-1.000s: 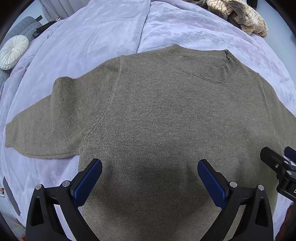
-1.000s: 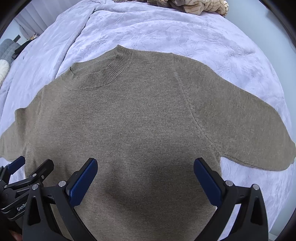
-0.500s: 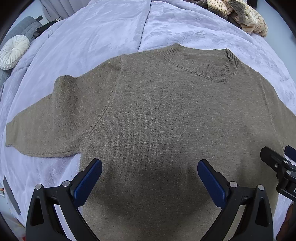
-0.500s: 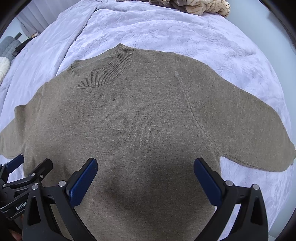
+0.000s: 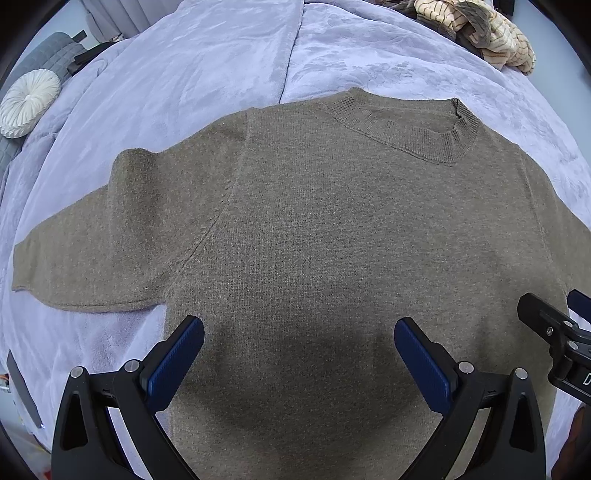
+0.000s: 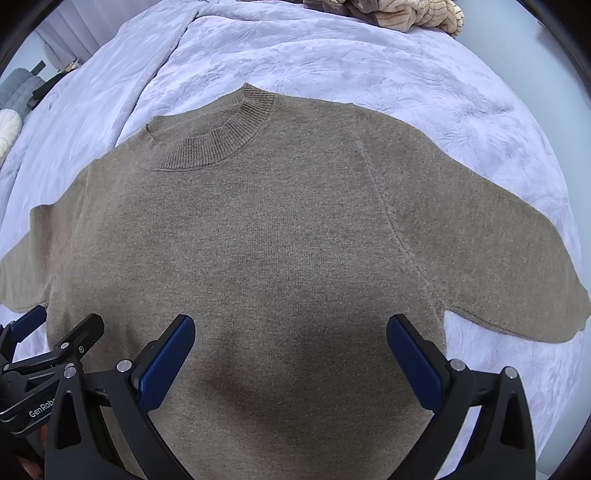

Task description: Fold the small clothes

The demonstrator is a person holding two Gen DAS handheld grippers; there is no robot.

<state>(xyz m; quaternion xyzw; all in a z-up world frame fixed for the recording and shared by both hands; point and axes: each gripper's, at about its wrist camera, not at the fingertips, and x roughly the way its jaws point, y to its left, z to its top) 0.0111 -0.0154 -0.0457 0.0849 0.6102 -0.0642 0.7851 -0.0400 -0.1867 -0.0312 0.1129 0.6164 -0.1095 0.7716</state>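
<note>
On the bed [image 5: 192, 85], my brown sweater [image 5: 332, 236] lies spread flat, front up, collar away from me and both sleeves out to the sides, so every edge is easy to reach for a fold. I hold my left tongs [image 5: 299, 343] over its lower left part and my right tongs [image 6: 290, 341] over its lower right, side by side, both wide apart and gripping nothing. I judge no fold is made yet. A heap of clothes [image 5: 480, 33] waits beyond the collar.
</note>
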